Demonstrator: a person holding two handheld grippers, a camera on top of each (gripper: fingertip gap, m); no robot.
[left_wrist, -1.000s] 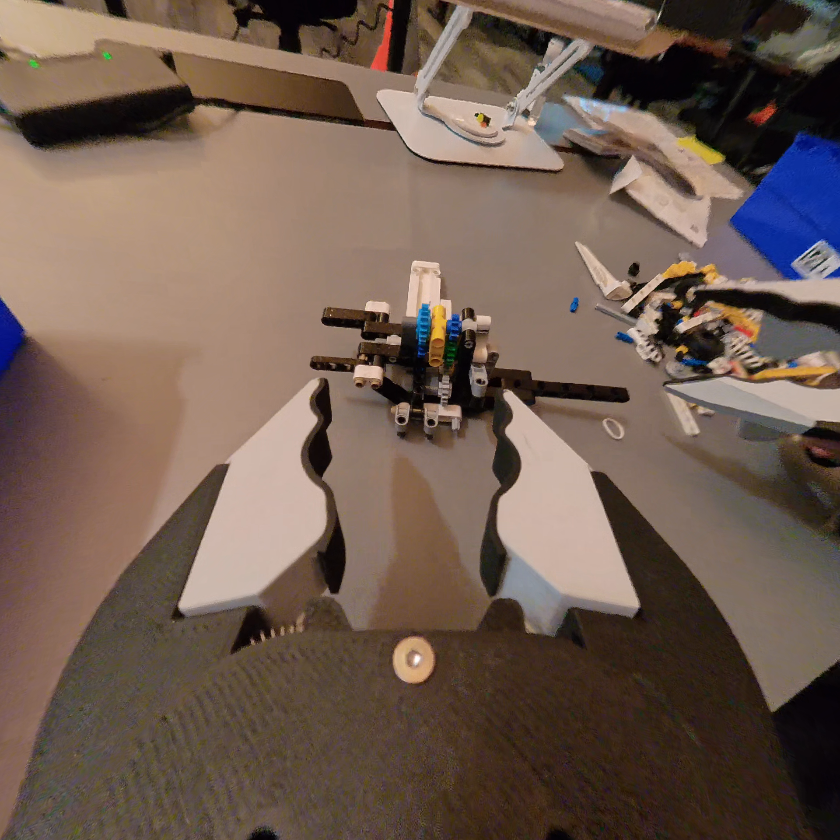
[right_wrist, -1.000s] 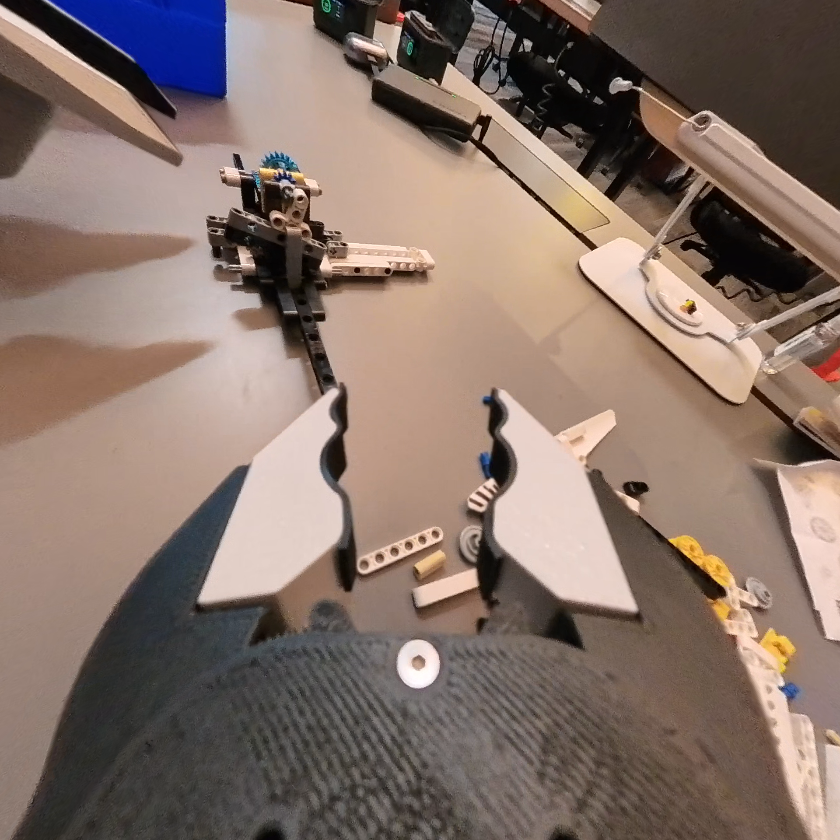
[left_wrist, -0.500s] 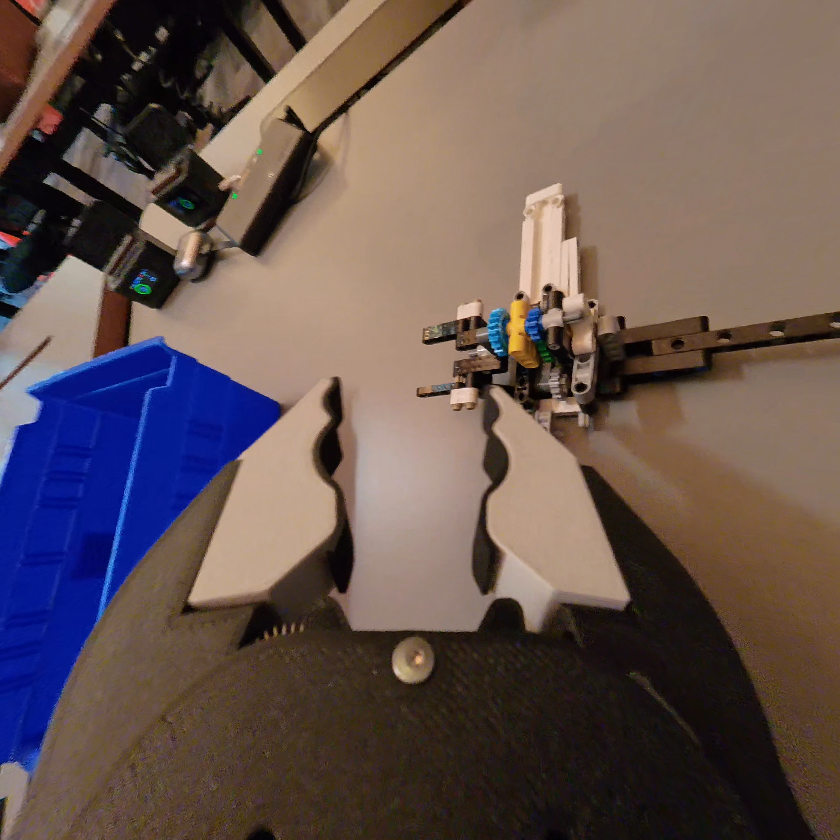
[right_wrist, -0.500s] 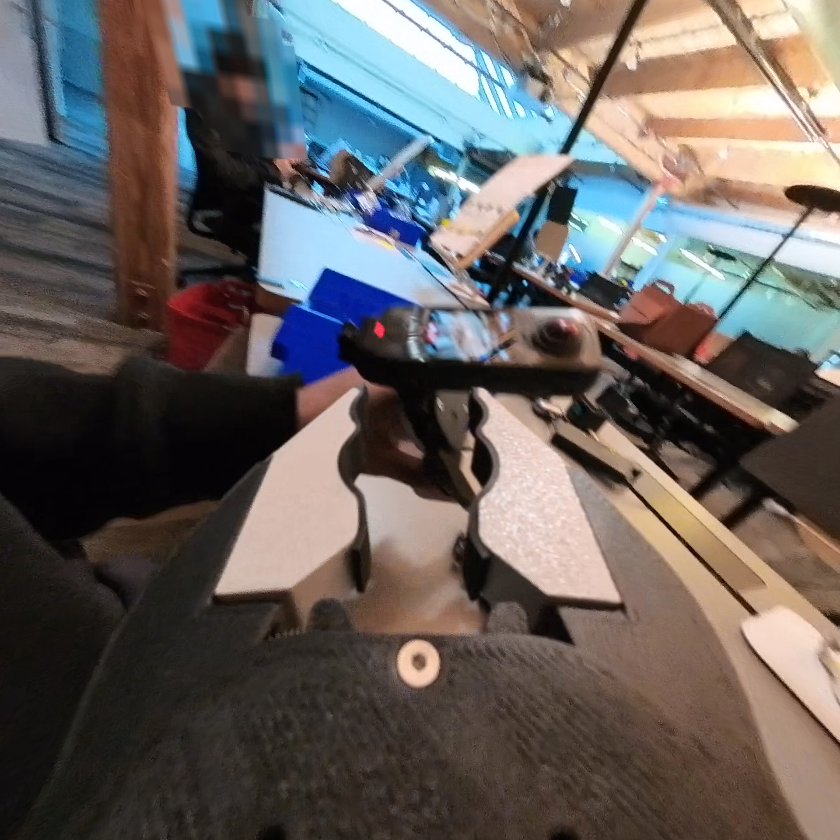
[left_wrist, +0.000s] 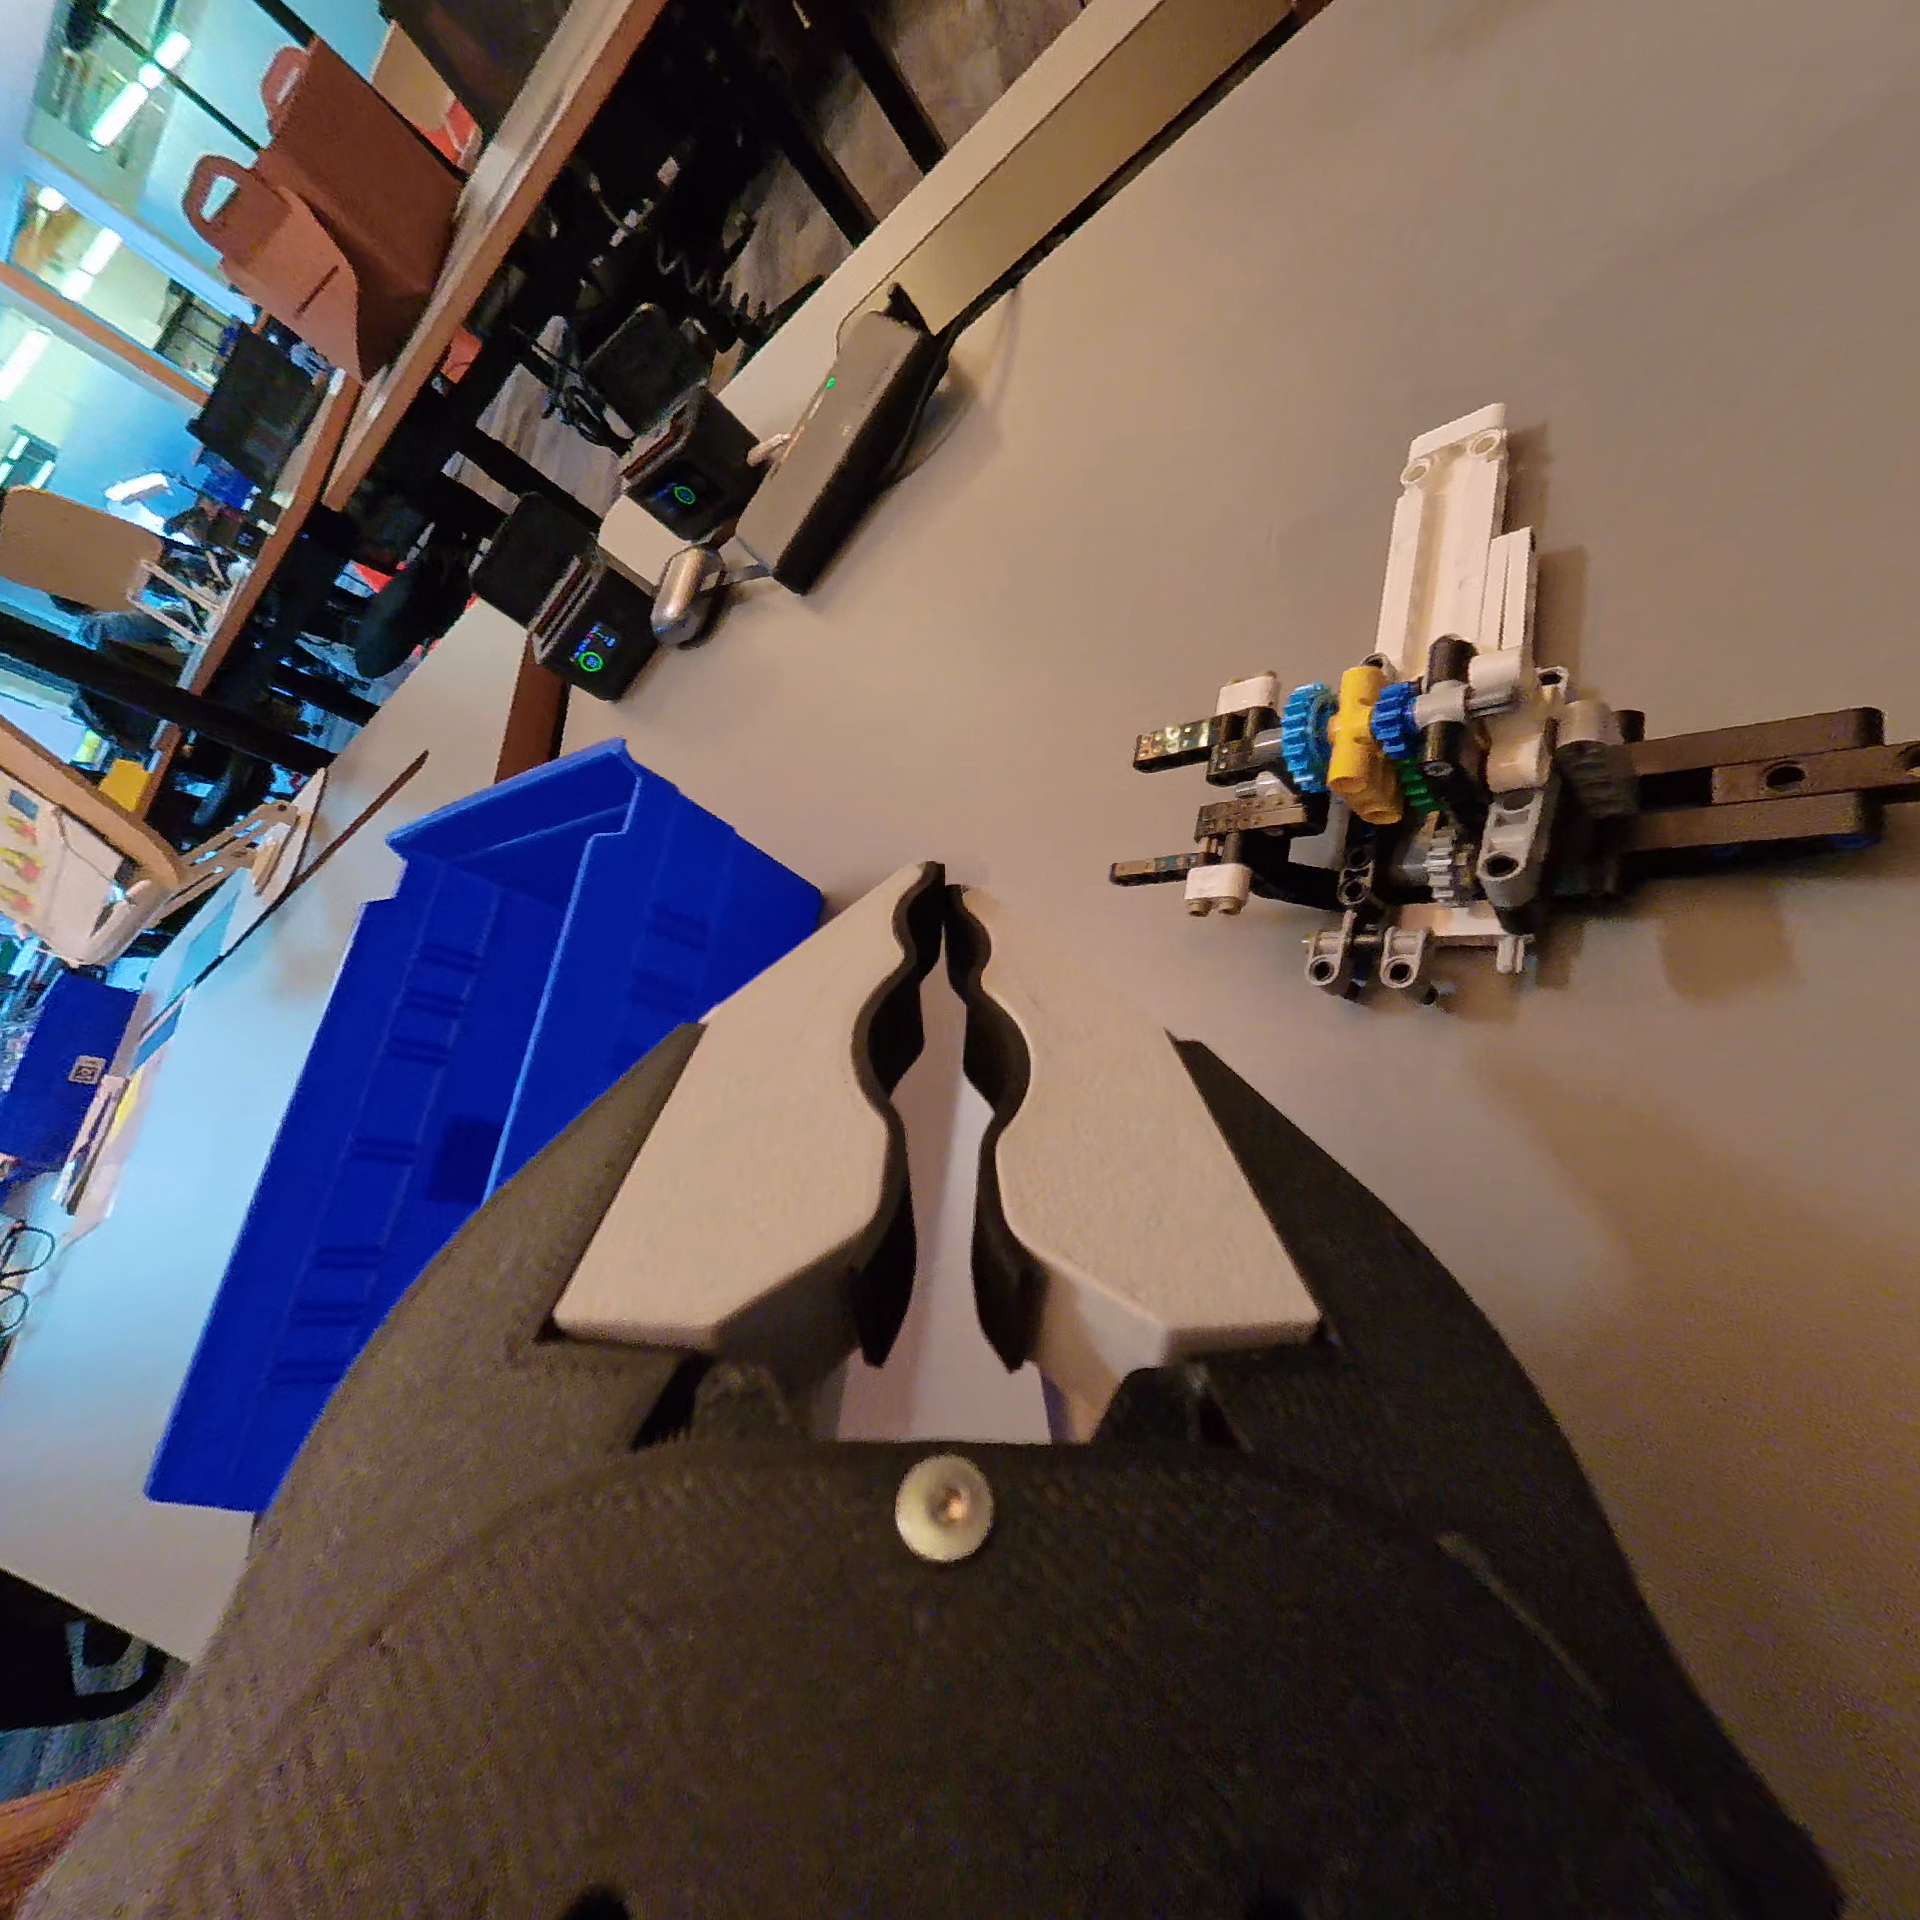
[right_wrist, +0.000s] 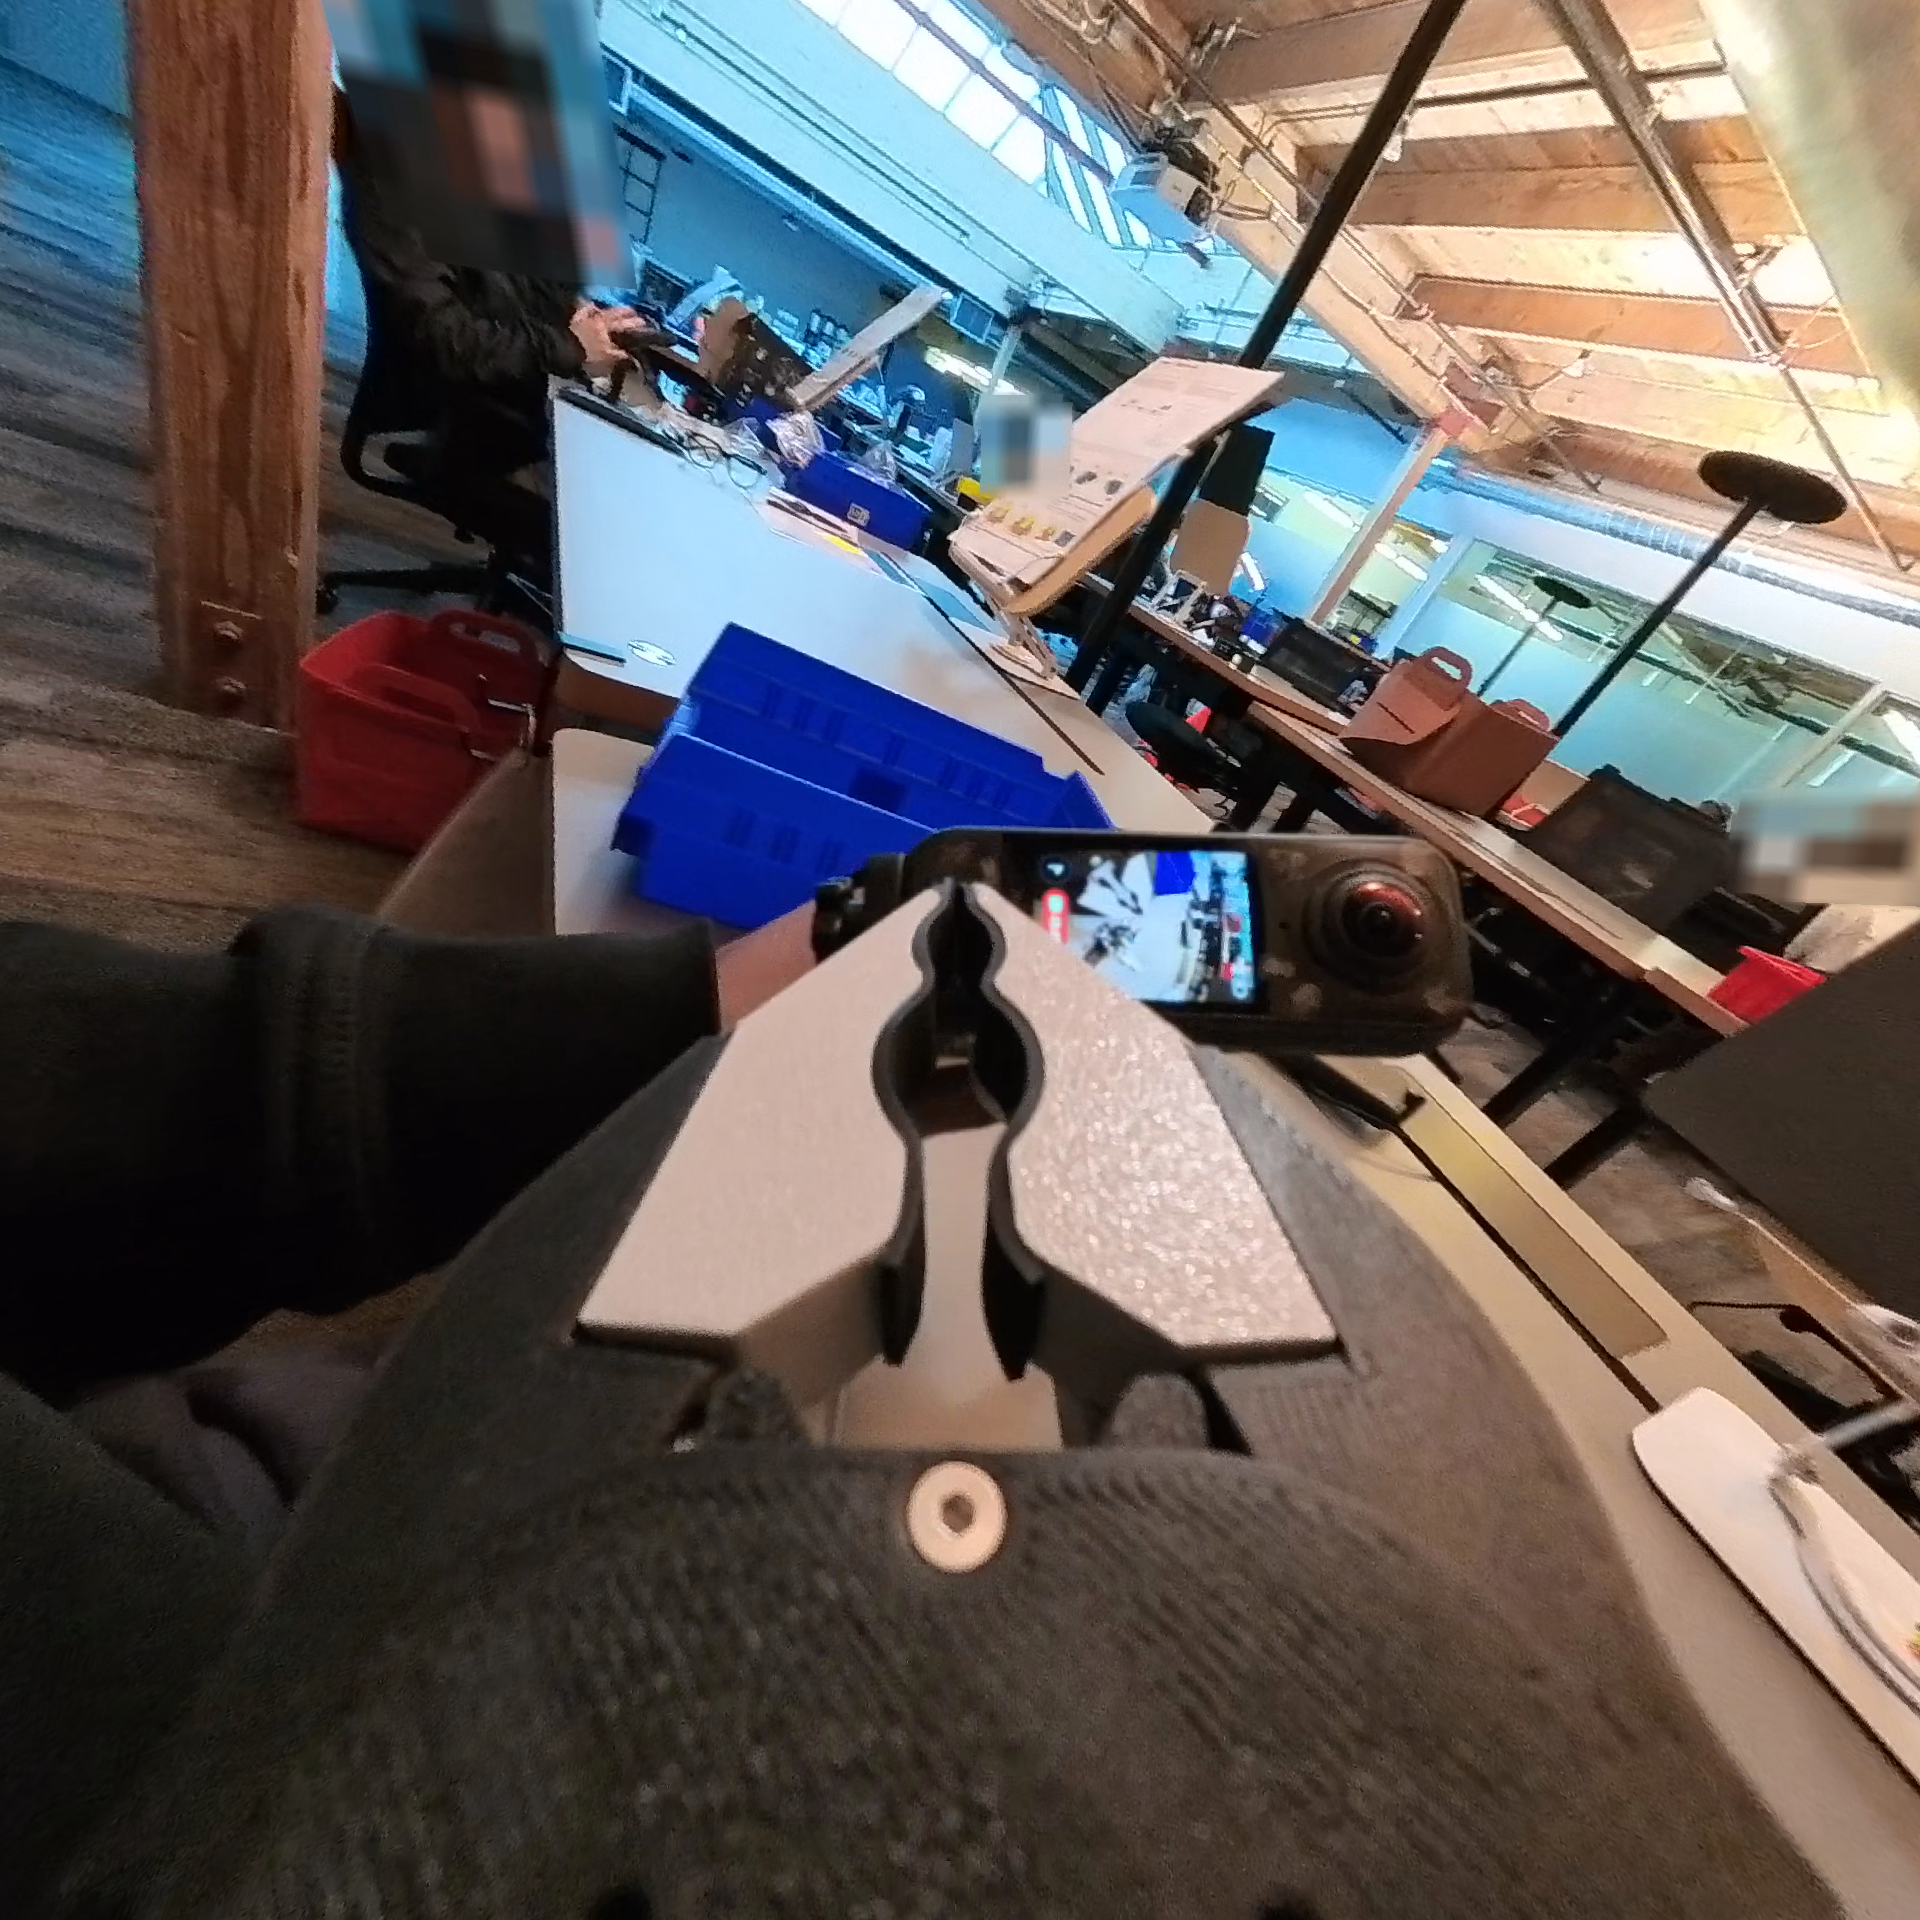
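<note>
1. Grey pads meet tip to tip on the left gripper (left_wrist: 943, 894), clenched on nothing at all as it hangs over the bare table (left_wrist: 1351, 312), tilted hard so the whole scene leans.
2. Off to its right the brick-built gear model (left_wrist: 1455, 790) lies flat on the table, well apart from the fingertips, its black beams pointing away; nothing touches it.
3. Just left of the fingers sits the blue bin (left_wrist: 499, 1091), open side up for loose parts.
4. Over to the right wrist view: the right gripper (right_wrist: 961, 899) is clamped together too, empty, and aimed away from the table surface.
5. Right beyond its tips, a sleeved arm (right_wrist: 364, 1060) reaches in, and a black camera (right_wrist: 1195, 935) shows, screen facing us.
</note>
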